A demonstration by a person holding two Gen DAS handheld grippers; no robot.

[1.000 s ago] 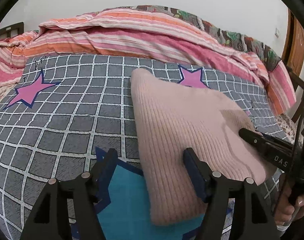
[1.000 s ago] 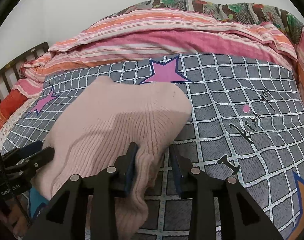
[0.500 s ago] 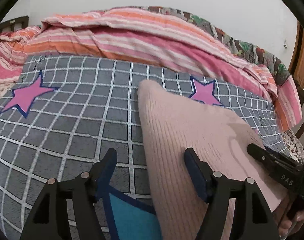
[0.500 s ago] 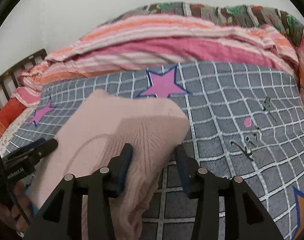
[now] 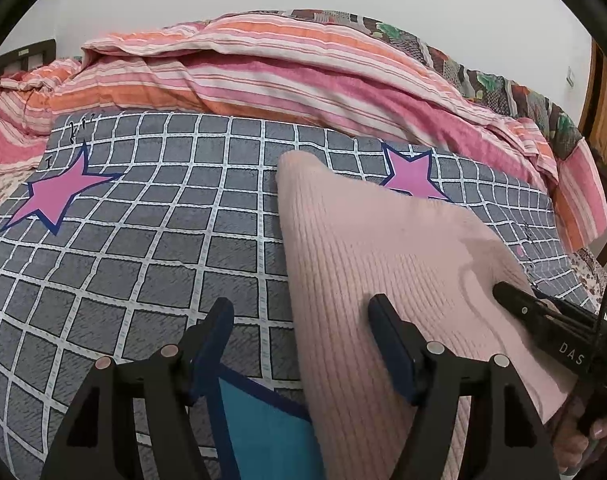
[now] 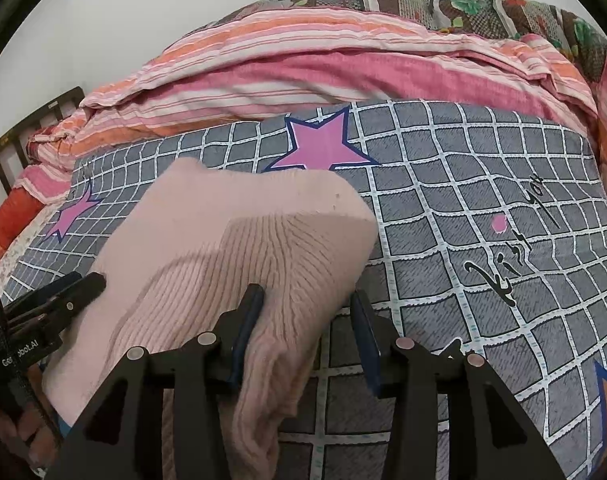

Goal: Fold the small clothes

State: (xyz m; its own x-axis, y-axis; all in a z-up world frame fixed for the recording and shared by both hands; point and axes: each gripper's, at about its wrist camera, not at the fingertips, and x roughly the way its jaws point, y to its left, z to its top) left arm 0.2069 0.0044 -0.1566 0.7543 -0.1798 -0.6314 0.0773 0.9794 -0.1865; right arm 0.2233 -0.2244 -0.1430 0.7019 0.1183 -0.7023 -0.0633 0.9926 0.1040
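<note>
Here, pink knit [image 5: 383, 264] on bedspread [image 5: 143, 240], both hand-held grippers, L [image 5: 303, 336] & R [image 6: 305, 320], apart.

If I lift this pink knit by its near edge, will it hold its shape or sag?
Likely sag: the pink knit already droops in soft folds between the right gripper fingers. Its ribbed weave looks thick, so probably heavier than thin cloth. On the checked bedspread it will probably drag rather than slide.
</note>
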